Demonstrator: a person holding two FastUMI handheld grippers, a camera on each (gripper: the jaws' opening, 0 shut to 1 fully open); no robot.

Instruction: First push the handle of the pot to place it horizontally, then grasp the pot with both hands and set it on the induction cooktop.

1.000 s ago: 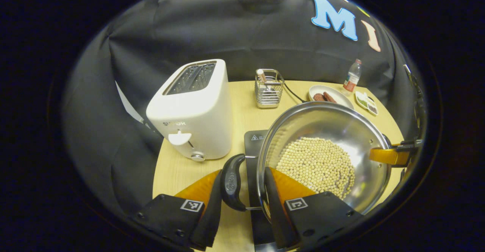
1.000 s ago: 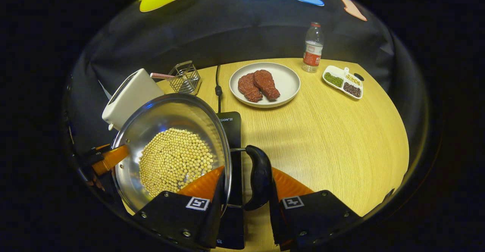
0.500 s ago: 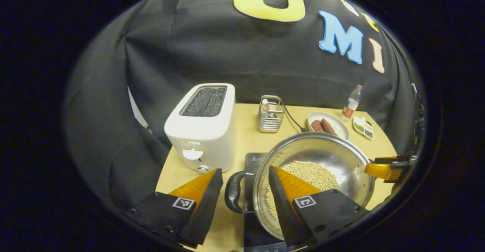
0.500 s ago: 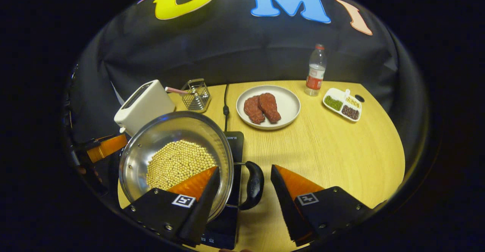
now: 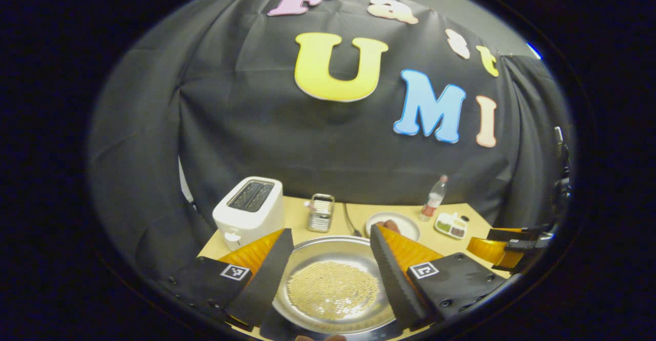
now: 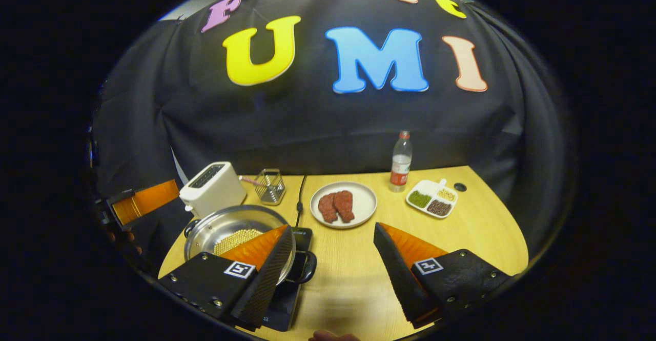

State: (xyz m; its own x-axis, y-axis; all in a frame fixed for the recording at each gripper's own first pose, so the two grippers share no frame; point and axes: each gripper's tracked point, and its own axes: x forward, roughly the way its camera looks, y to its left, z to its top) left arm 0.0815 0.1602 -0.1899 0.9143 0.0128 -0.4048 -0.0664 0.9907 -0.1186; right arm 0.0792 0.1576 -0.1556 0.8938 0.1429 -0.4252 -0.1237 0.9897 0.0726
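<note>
Steel pot (image 6: 233, 231) of pale beans, upright on black induction cooktop (image 6: 287, 300), handles sideways

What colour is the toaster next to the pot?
The toaster is white, with dark slots on top. It shows best in the right gripper view.

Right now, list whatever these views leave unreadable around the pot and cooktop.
- Induction cooktop panel: right gripper view, covered by the pot and the right claw.
- Pot's left handle: left gripper view, behind that claw's finger.
- Small dish contents: too small to identify.
</note>
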